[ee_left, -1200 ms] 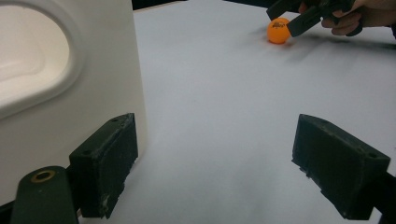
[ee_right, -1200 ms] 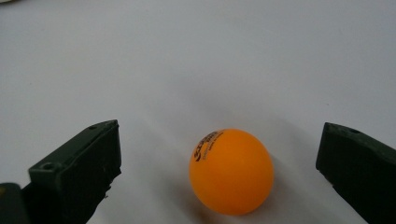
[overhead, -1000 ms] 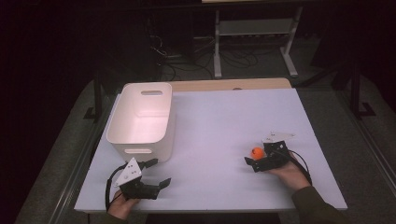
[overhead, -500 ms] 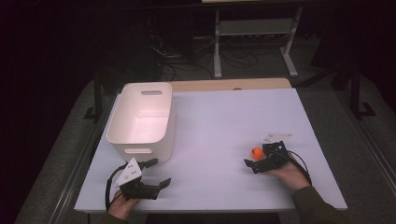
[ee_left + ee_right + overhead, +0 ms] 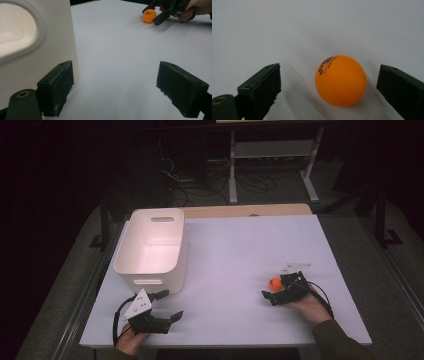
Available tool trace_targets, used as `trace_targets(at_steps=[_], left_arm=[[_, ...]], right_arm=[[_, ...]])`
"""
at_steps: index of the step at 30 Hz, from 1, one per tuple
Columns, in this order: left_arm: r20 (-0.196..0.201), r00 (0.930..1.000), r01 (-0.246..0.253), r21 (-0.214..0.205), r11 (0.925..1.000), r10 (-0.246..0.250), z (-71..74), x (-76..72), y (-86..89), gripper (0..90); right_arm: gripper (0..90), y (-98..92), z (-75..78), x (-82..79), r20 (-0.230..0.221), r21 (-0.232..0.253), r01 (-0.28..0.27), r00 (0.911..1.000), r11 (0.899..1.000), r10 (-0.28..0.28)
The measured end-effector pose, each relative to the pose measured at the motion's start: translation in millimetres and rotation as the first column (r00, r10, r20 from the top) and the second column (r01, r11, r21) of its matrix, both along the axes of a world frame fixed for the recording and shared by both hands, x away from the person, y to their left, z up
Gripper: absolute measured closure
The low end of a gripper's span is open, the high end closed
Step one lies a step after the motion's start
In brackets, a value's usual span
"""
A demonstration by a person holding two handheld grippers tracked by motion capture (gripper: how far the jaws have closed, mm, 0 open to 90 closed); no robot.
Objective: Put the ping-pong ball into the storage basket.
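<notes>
— So, how far along would you say this is?

— Barely started, by my reckoning. The ball (image 5: 340, 80) sits on the white worktop (image 5: 240, 250), over at the right side near the front edge. Nothing has lifted it.

— But the right gripper (image 5: 274, 293) is on it, no?

— Around it, not on it. From the right gripper view you can see bare worktop on both sides of the ball, between it and each of the fingers (image 5: 260, 87). They have just been closing in a little, with the ball between them, but they stand apart and do not press it yet.

— And the left gripper (image 5: 165, 307)?

— Waiting at the front left corner, just in front of the bin (image 5: 150, 245). Its fingers (image 5: 56, 85) are spread wide with nothing between them. One of them is right beside the bin's near wall; I can't tell whether it touches.

— Anything in the bin?

— From above the inside looks bare, as far as I can see into it.

— So what's left?

— Nearly all of it, I'd guess. The grip has to finish, then the lift, then a carry well across the worktop to the bin, if that is where the ball is meant to go. That seems likely, since it's the one container on there.

— Any worry?

— It's round and light. If the fingers close off-centre it could squirt out and roll.
</notes>
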State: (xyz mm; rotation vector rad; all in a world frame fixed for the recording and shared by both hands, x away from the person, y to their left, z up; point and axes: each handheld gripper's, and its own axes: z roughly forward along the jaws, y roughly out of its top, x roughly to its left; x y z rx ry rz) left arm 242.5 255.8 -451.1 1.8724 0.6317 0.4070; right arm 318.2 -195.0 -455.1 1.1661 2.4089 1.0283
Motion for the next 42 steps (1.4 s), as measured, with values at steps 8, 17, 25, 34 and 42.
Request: trace_targets(at_steps=[8,17,25,34,42], left_arm=[[0.000,1.0000,-0.001,-0.001,1.0000,0.001,0.0,-0.1,-0.2,14.1],[0.000,1.0000,0.000,-0.003,1.0000,0.000,-0.1,-0.1,-0.2,14.1],[0.000,1.0000,0.000,-0.002,1.0000,0.000,-0.1,0.0,-0.2,14.1],[0.000,1.0000,0.000,-0.001,1.0000,0.000,-0.1,0.0,-0.2,14.1],[-0.001,1.0000,0.001,-0.001,1.0000,-0.001,-0.1,0.0,-0.2,14.1]], right_arm=[[14.2,-1.7,0.5,-0.6,0.007,0.007,-0.004,1.0000,1.000,0.004],[22.7,-3.3,0.5,-0.6,0.006,0.007,0.003,1.0000,1.000,-0.003],[31.3,-5.0,1.0,-0.2,0.016,0.003,0.005,0.9999,1.000,-0.005],[37.7,-6.3,1.4,0.2,0.014,0.008,0.008,0.9999,1.000,-0.008],[41.6,-6.8,1.4,0.8,0.008,0.010,0.006,0.9999,1.000,-0.006]])
